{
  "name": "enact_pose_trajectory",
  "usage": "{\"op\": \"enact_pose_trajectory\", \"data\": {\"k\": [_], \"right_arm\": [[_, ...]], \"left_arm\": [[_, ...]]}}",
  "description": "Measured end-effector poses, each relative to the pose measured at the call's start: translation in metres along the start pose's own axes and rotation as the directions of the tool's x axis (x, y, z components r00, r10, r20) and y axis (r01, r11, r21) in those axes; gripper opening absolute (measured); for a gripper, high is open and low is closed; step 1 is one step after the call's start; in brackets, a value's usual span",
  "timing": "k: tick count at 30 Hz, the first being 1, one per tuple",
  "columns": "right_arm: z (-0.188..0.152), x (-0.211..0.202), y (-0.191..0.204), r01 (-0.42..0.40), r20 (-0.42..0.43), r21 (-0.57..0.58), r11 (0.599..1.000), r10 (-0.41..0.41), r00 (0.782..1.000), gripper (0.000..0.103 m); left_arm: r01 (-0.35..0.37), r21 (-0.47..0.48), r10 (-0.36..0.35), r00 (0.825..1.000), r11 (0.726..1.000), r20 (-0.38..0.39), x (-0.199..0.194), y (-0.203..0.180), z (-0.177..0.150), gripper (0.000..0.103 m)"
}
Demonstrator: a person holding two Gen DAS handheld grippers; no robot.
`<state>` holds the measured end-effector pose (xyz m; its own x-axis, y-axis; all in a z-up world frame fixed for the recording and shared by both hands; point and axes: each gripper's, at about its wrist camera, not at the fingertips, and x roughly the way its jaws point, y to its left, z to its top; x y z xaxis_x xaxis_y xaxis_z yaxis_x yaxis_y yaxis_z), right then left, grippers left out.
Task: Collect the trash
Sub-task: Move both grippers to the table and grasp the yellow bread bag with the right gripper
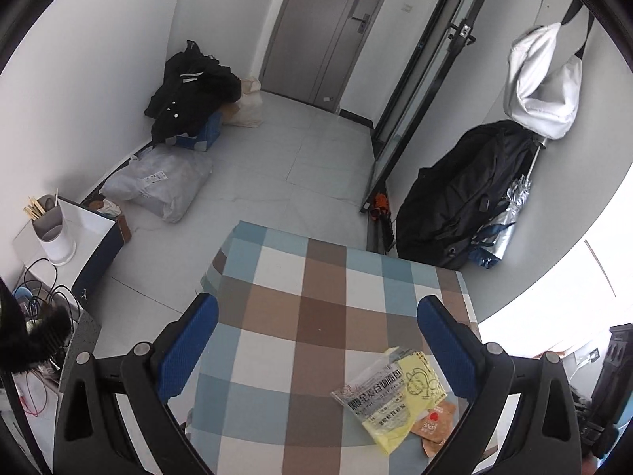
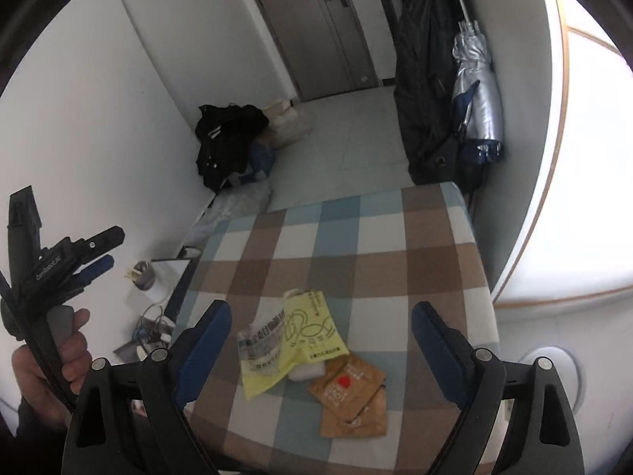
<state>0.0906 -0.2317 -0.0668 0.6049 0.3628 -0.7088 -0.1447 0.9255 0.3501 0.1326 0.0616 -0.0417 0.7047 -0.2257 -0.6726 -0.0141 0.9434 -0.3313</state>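
left hand [image 2: 59, 340] seen only in right view; crumpled yellow plastic wrapper [image 2: 292, 340] lies between spread right gripper [image 2: 320, 336] fingers, untouched.

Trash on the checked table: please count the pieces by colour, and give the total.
Yellow wrapper: 1
Brown sachets: 2, one lying partly under the other
White piece, mostly hidden under the wrapper: 1
Total: 4
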Motion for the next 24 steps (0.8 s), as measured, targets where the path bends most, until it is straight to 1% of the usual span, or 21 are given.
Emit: {"op": "enact_pose_trajectory", "data": {"k": [2,6,7,9,12,14,17,21,23,24], "right_arm": [[0.000,0.015,0.003,0.003,-0.040,-0.005,1.000,-0.003,0.999,0.093],[0.001,0.036,0.016,0.009,-0.084,-0.055,0.998,-0.014,0.996,0.093],[0.001,0.042,0.020,0.007,-0.096,-0.075,0.997,-0.014,0.995,0.093],[0.000,0.053,0.027,0.008,-0.117,-0.107,0.994,-0.021,0.993,0.093],[-0.005,0.067,0.033,0.008,-0.139,-0.133,0.991,-0.027,0.990,0.093],[-0.009,0.072,0.032,0.016,-0.139,-0.135,0.991,-0.035,0.990,0.093],[-0.012,0.086,0.031,0.006,-0.176,-0.110,0.994,-0.025,0.984,0.092],[-0.013,0.105,0.032,0.032,-0.207,-0.125,0.992,-0.058,0.977,0.092],[-0.015,0.111,0.030,0.022,-0.235,-0.112,0.994,-0.048,0.971,0.091],[-0.016,0.115,0.029,0.024,-0.248,-0.110,0.994,-0.051,0.967,0.087]], "left_arm": [[-0.018,-0.018,0.018,1.000,1.000,0.000,0.001,0.007,0.003,0.099],[0.007,-0.068,-0.007,1.000,0.998,-0.010,-0.001,0.023,0.006,0.099],[0.004,-0.075,-0.005,1.000,0.997,-0.009,-0.001,0.026,0.006,0.099],[-0.030,-0.082,0.030,1.000,0.996,-0.004,0.000,0.031,0.006,0.099],[-0.046,-0.083,0.044,0.999,0.995,-0.024,0.003,0.035,0.006,0.099],[-0.045,-0.085,0.042,0.998,0.995,-0.039,0.005,0.037,0.005,0.099],[-0.051,-0.078,0.047,0.997,0.996,-0.057,0.007,0.039,0.004,0.099],[-0.046,-0.085,0.038,0.995,0.995,-0.089,0.012,0.041,0.003,0.099],[-0.049,-0.087,0.040,0.994,0.995,-0.100,0.014,0.042,0.003,0.099],[-0.050,-0.088,0.041,0.994,0.995,-0.106,0.015,0.043,0.003,0.099]]}}
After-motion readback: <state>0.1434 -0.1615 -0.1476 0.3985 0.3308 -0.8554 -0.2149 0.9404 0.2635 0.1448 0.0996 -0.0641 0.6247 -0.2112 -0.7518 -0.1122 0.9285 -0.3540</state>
